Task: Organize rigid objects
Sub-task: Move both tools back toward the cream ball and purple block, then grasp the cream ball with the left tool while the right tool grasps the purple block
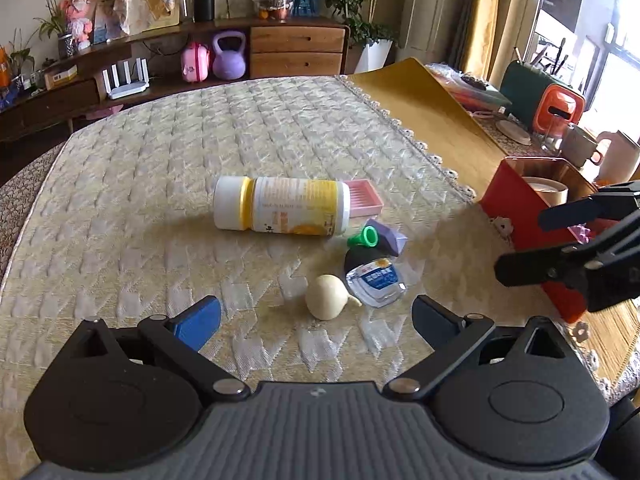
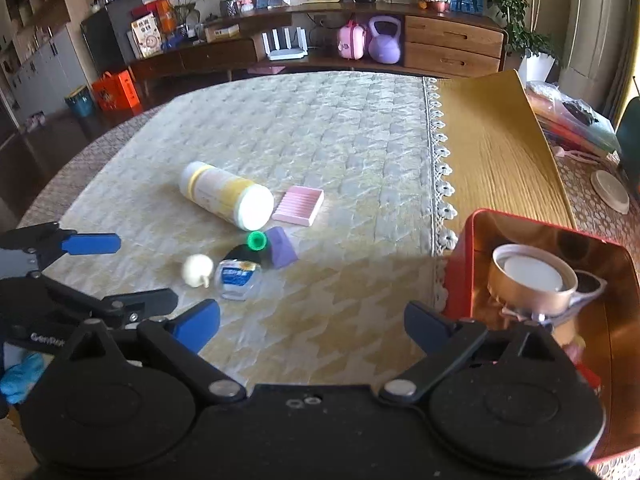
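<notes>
A white and yellow bottle (image 1: 280, 210) lies on its side on the quilted tablecloth (image 1: 160, 180), with a pink ridged tray (image 1: 366, 196) behind its base. Nearer lie a purple block (image 1: 390, 236), a small clear bottle (image 1: 374, 278) with a green cap (image 1: 362, 237), and a cream bulb-shaped piece (image 1: 328, 298). My left gripper (image 1: 316, 322) stands open, and the bulb sits just ahead between its blue fingertips, untouched. My right gripper (image 2: 312, 324) is open over bare cloth beside the red box (image 2: 460, 272), which holds a round gold tin (image 2: 532, 280).
A yellow wood-grain mat (image 1: 440, 120) covers the table to the right of the cloth's lace edge. Behind the red box stand an orange and green appliance (image 1: 548, 100) and cups (image 1: 580, 144). A wooden sideboard (image 1: 296, 46) runs along the back wall.
</notes>
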Tool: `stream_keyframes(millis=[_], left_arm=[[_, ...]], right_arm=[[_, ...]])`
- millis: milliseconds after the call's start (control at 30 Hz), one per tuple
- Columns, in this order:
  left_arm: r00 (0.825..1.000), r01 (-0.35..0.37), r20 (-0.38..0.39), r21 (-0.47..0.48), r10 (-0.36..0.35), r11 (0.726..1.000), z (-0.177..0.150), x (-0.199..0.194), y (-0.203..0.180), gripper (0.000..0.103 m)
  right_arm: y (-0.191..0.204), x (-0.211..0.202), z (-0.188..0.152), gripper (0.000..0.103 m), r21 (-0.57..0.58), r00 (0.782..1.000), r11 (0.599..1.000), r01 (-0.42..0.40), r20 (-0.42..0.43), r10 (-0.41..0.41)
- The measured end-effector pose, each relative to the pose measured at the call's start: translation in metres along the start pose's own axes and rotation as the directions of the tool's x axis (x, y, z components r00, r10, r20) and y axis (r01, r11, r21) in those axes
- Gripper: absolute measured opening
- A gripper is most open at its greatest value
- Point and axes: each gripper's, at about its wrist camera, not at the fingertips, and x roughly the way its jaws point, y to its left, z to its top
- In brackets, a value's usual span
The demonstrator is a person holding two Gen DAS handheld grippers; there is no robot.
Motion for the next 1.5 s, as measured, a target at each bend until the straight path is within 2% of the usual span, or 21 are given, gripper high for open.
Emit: stream_keyframes(millis=[200,367,700,867,1200,1300,1500], left_arm=[[1.0,-0.003,-0.008,-0.002,0.003,1.0,0.0,0.014,0.005,0.102],[1.0,0.012,-0.012,-0.003,-0.013,1.0,-0.001,0.023,0.006,0.101],[1.0,-0.002,-0.006,-0.004,0.002,1.0,0.001,0.033,0.009,0.098],[1.0,0.006,-0.014,-0.01,-0.006,1.0,0.001,0.037,0.012,0.083],[0.999,0.045,-0.011,-0.008,-0.045,0.999,-0.002,0.04,0.009,0.066],[0.998,0.055,-0.007,-0.003,-0.056,0.998,-0.002,0.04,0.007,0.057],[0.996,0.088,-0.008,0.003,-0.088,0.996,-0.001,0.04,0.003,0.034]], right_arm=[[-0.002,0.027,0.01,0.085,-0.026,0.999,1.0,0.015,-0.036,-0.016],[0.0,0.046,0.016,0.08,-0.04,0.998,0.999,0.01,-0.06,-0.012],[0.008,0.075,0.025,0.07,-0.074,0.996,0.997,0.007,-0.087,-0.013],[0.014,0.085,0.028,0.061,-0.108,0.995,0.994,0.005,-0.098,-0.016],[0.026,0.098,0.035,0.049,-0.16,0.996,0.987,0.01,-0.09,-0.025],[0.029,0.1,0.037,0.044,-0.168,0.996,0.986,0.017,-0.082,-0.031],[0.038,0.101,0.036,0.029,-0.2,0.997,0.979,0.031,-0.061,-0.045]])
